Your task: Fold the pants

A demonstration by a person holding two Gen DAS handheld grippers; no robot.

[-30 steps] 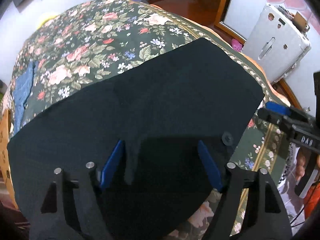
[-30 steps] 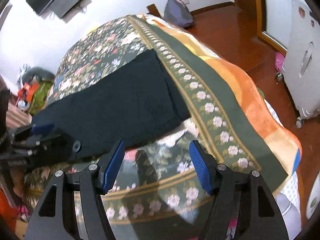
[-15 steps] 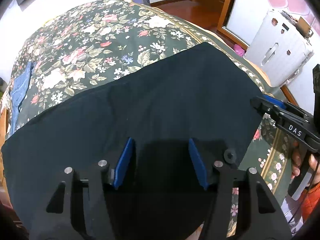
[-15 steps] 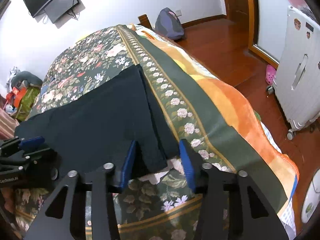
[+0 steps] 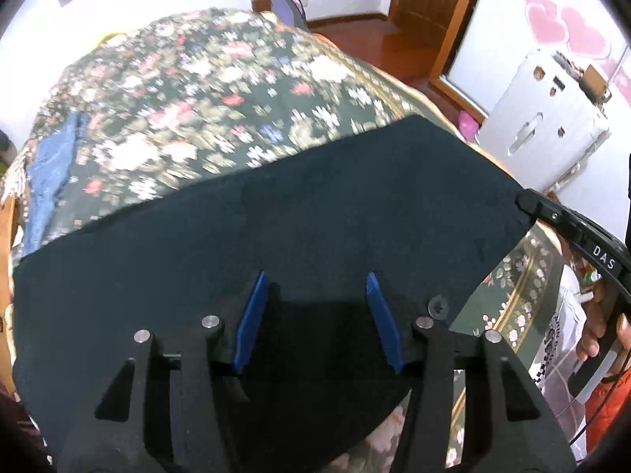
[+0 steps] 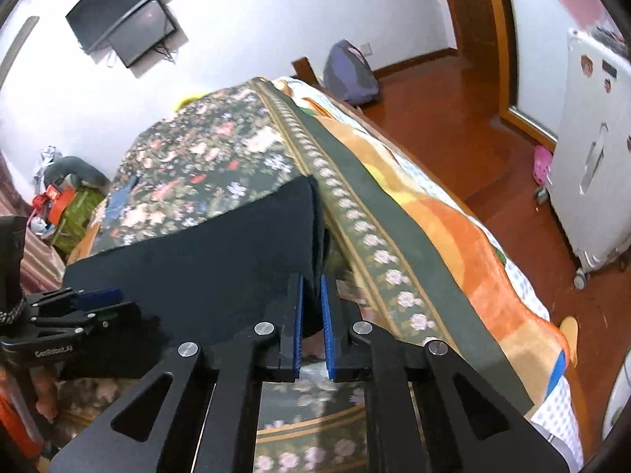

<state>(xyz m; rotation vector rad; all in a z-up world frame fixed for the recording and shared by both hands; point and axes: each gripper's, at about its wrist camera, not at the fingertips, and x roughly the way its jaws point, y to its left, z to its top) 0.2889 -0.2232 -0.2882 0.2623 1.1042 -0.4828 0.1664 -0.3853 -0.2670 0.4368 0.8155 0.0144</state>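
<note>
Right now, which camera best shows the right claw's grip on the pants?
The right wrist view: the right claw pinches the pants corner between its blue pads. The left wrist view shows only its black finger at the fabric's edge.

We count one pair of dark pants (image 5: 315, 216) spread on one floral bedspread (image 5: 205, 90), and one blue garment (image 5: 49, 173) at the bed's far left edge. We see two grippers, the left gripper (image 5: 315, 311) and the right gripper (image 6: 311, 323). Beyond the bed we count one white suitcase (image 6: 591, 181), one backpack (image 6: 349, 73), one wall television (image 6: 126, 27) and one pink shoe (image 6: 542, 163).
</note>
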